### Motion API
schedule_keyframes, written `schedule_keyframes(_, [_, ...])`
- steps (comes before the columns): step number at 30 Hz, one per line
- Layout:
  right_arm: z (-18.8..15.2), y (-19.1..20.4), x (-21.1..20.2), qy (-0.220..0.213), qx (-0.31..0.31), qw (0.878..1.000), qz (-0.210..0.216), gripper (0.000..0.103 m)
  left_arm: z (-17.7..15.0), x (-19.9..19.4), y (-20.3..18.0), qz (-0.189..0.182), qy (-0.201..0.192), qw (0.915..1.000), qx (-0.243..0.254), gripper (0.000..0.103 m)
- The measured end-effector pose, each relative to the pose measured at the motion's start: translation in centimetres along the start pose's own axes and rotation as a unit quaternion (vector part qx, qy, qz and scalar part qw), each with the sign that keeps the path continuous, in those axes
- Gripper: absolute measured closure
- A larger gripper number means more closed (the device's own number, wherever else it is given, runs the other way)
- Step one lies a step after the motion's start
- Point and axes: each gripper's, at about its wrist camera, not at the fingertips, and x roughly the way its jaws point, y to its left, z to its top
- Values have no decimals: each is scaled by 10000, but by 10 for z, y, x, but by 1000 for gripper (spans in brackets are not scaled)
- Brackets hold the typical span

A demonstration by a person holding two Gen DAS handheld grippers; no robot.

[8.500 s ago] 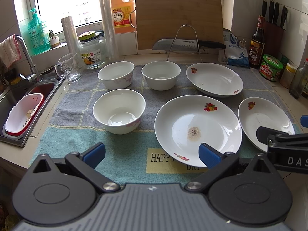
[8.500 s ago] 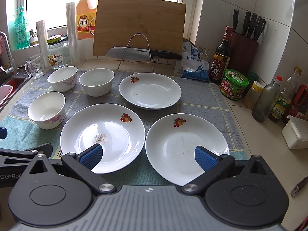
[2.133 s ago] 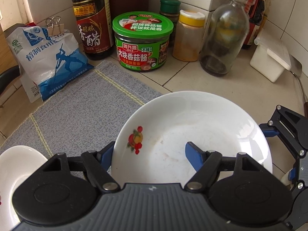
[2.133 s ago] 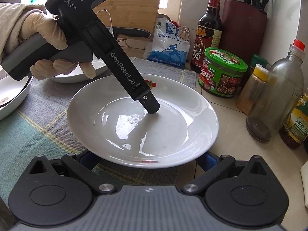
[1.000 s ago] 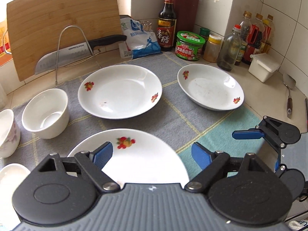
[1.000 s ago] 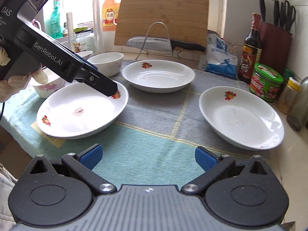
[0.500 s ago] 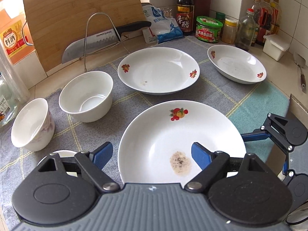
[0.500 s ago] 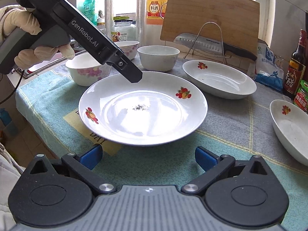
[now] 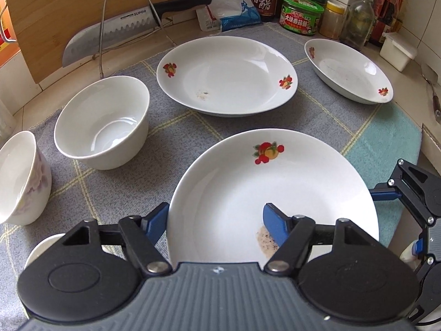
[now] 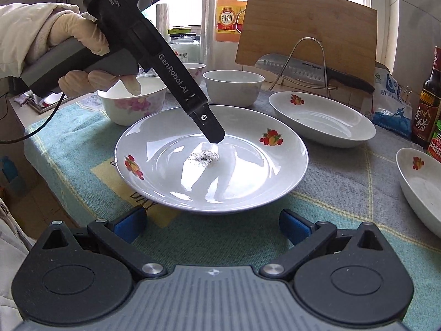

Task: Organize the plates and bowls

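A white plate with fruit prints and a dark speck stain (image 9: 275, 182) (image 10: 242, 171) lies nearest on the towel mat. My left gripper (image 9: 216, 218) straddles its left rim: one finger outside the rim, the other inside the dish, well clear of the rim. Its jaws are closing and do not pinch the rim. In the right wrist view one of its fingers (image 10: 212, 133) dips into the plate near the stain. My right gripper (image 10: 212, 226) stands open just short of the plate's near edge, with nothing between its fingers.
Two more plates (image 9: 226, 77) (image 9: 347, 69) lie farther back and to the right. A plain white bowl (image 9: 102, 121) and a floral bowl (image 9: 19, 176) stand to the left. A knife on a wire rack (image 9: 124, 27), a cutting board (image 10: 308, 24), jars and bottles line the back.
My left gripper has come down over the near plate and its jaws have narrowed around the rim. The right gripper swung left from the right plate to the near plate, then held.
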Motion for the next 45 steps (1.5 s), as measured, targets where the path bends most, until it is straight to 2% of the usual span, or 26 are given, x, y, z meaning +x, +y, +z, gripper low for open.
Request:
schedule_keyframes(24, [11,0,14,67,-72,9999,80,0,19,18,10,-531,582,9967,210,34])
schedule_keyframes(33, [10,-8,9,173,-51,9998,1,0,26,19,7,-819,610,9944,261,34])
schedule_keyframes(45, [15,-10,7,285,-97,9995,-62,0,30,16,4,-882,602,9940,242,34])
